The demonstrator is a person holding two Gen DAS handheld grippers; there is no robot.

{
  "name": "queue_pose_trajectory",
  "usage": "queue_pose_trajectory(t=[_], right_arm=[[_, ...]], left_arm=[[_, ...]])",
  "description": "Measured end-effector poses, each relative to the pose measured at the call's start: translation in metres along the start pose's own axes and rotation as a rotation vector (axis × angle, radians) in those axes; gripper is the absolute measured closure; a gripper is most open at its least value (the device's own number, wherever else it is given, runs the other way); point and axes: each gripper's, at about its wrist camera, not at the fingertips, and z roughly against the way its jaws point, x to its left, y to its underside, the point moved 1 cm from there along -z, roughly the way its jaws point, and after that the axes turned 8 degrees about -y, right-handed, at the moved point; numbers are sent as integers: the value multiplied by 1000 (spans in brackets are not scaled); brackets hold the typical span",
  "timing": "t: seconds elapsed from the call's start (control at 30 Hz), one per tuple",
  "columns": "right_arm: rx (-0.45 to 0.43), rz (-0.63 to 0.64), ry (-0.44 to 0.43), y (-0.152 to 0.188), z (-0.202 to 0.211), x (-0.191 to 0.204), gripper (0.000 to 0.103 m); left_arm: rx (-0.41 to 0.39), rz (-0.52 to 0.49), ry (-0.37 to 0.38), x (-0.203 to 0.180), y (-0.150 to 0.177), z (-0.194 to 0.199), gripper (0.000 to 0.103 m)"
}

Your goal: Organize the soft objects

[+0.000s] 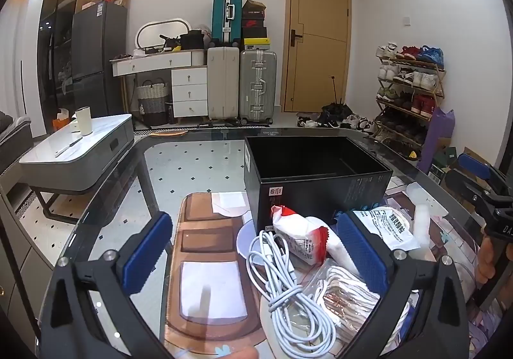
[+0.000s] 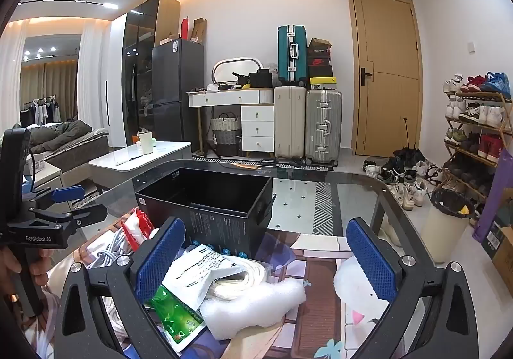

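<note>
On the glass desk (image 1: 105, 198), both tongs, left (image 1: 253, 250) and right (image 2: 266, 256), gape released above heaped soft packets, so grabbing the coiled white cable (image 1: 288, 288) could snag and drag its neighbours off beside the black box (image 1: 314, 166).

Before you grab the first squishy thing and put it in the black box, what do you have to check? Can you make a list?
1. Black box open and upright: ok; what shows of its inside is empty.
2. Left gripper open: ok, jaws wide with nothing pinched.
3. Right gripper open: ok, also wide and empty.
4. Something soft in reach: ok, the white cable coil lies under the left gripper, the white foam piece under the right.
5. Items free to lift singly: not ok, the red-and-white packet and the other bags overlap in one pile.
6. Grippers apart: ok.
</note>
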Motion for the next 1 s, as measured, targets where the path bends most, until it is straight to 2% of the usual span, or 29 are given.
queue_pose_trajectory(t=[1.0], right_arm=[[10,10,6,0,0,0,0]], left_arm=[[-15,1,-6,-2,-4,5,0]])
